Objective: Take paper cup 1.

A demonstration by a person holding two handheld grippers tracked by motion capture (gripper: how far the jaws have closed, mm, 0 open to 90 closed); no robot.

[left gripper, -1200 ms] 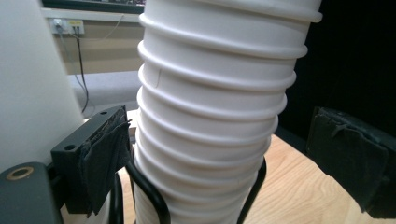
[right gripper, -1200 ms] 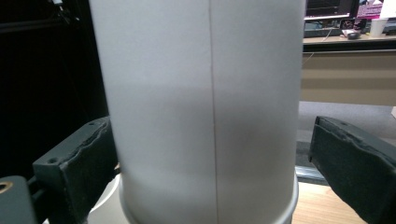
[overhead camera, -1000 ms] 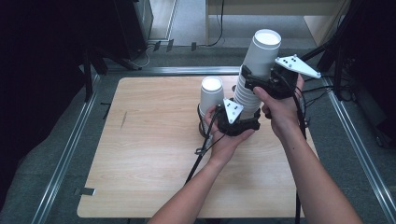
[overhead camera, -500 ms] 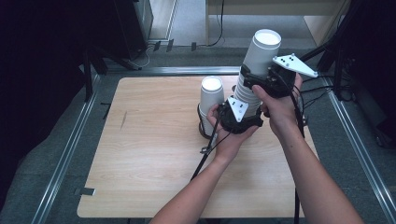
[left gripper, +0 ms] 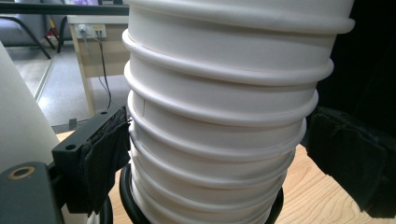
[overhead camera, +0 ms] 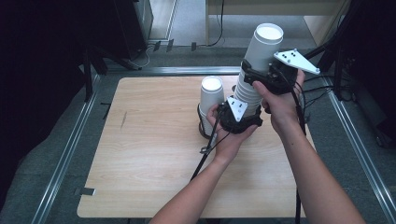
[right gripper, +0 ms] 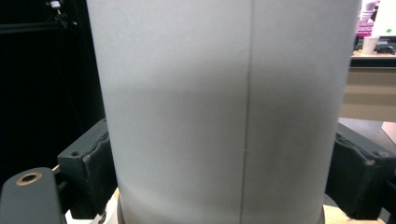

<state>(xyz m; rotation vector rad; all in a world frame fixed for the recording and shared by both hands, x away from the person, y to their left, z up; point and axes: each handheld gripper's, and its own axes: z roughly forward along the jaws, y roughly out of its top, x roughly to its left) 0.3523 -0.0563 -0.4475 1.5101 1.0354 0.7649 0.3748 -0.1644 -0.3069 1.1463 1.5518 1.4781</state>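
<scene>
a tall stack of white paper cups (overhead camera: pixel 250 88), ribbed with nested rims low down and smooth on top, is held tilted above the bench (overhead camera: pixel 140 158). the left claw (overhead camera: pixel 239 108) is clamped on its ribbed base; the right claw (overhead camera: pixel 261 77) is closed on the top cup (overhead camera: pixel 265 46). a second white cup stack (overhead camera: pixel 210 100) is seen just beside it.

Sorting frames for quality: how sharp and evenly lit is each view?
High view: sharp, table bright, surroundings dark. Left gripper view: stacked cups crisp, evenly lit. Right gripper view: top cup soft, shaded lower down, background blurred.
</scene>
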